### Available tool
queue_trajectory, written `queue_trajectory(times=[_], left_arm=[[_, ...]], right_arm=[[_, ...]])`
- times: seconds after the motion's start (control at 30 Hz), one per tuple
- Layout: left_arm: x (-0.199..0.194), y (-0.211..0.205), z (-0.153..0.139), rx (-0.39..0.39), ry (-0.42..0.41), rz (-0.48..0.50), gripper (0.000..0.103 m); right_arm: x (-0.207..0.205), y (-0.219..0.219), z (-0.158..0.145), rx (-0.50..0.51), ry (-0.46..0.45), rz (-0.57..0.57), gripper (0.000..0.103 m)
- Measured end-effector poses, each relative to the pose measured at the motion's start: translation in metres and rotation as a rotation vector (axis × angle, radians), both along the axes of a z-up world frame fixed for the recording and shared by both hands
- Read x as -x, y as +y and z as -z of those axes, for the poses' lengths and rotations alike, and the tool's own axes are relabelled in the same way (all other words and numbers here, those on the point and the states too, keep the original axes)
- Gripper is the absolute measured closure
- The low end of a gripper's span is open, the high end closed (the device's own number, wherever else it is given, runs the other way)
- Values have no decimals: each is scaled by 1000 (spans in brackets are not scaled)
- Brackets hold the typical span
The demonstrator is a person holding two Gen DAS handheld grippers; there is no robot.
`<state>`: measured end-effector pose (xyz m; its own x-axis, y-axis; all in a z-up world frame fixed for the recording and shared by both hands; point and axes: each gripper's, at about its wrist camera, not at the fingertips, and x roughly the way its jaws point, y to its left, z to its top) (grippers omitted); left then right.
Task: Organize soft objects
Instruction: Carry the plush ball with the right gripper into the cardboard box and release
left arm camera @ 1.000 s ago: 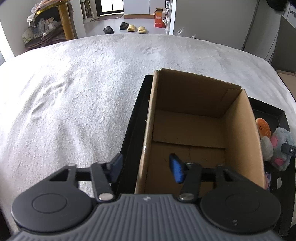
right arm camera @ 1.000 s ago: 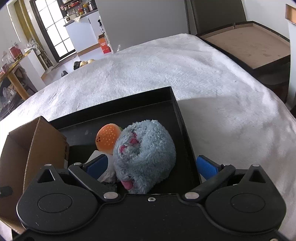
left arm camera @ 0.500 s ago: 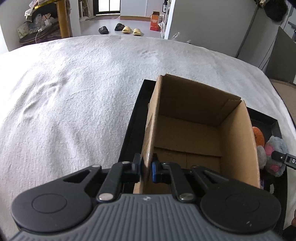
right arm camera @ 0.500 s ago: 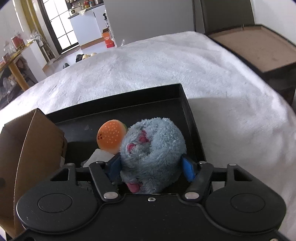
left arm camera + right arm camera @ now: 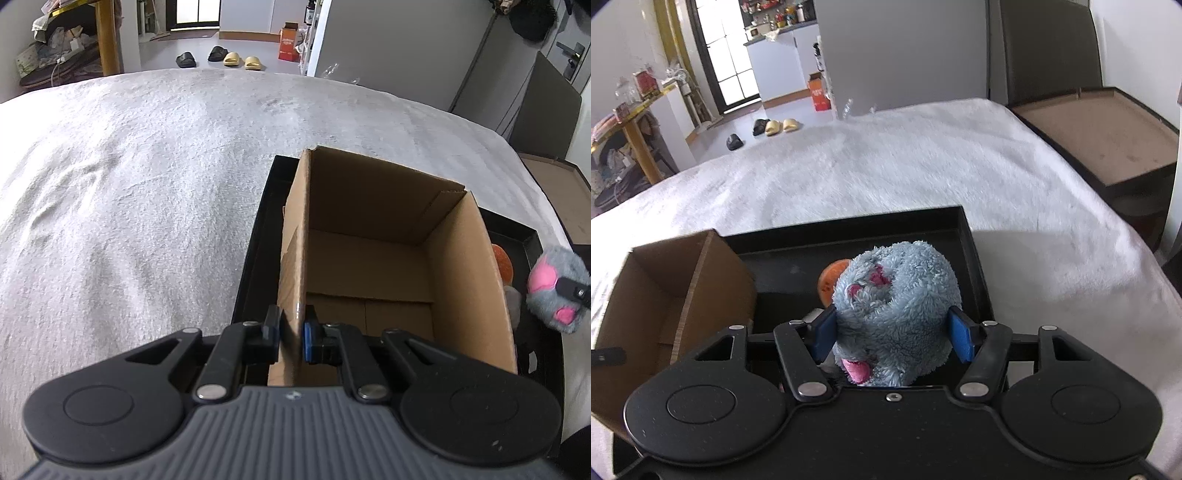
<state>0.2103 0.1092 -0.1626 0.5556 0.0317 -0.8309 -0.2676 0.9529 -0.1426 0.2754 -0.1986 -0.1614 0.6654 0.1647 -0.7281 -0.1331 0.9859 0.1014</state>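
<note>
An open cardboard box (image 5: 469,280) stands in the left part of a black tray (image 5: 255,254) on a white blanket. My left gripper (image 5: 291,332) is shut on the box's near left wall. In the right wrist view my right gripper (image 5: 892,332) has its blue pads pressed into a fluffy blue plush toy (image 5: 897,295) with pink patches, and its jaws are still closing. The plush (image 5: 554,288) hangs a little above the tray (image 5: 849,229), to the right of the box (image 5: 665,288). Behind it in the tray lies an orange burger toy (image 5: 829,280), partly hidden.
A white soft item (image 5: 812,315) peeks out under the plush. The white blanket (image 5: 147,184) spreads wide to the left and beyond the tray. A brown-topped board (image 5: 1108,136) sits past the bed's right edge. Slippers (image 5: 236,59) lie on the floor beyond.
My left gripper closed from open onto the box's left wall. My right gripper closed on the blue plush and raised it off the tray.
</note>
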Motion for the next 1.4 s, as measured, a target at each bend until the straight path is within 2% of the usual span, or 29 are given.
queue_trajectory(times=[0.5, 0.87, 1.4], left_arm=[[-2, 8, 0, -2, -24, 81, 92], [2, 23, 7, 92, -61, 53, 89], [7, 29, 5, 166, -61, 40, 89]], right_arm=[[22, 50, -37, 36, -66, -59, 43], [31, 99, -50, 92, -97, -114, 43], [42, 182, -39, 134, -98, -305, 43]])
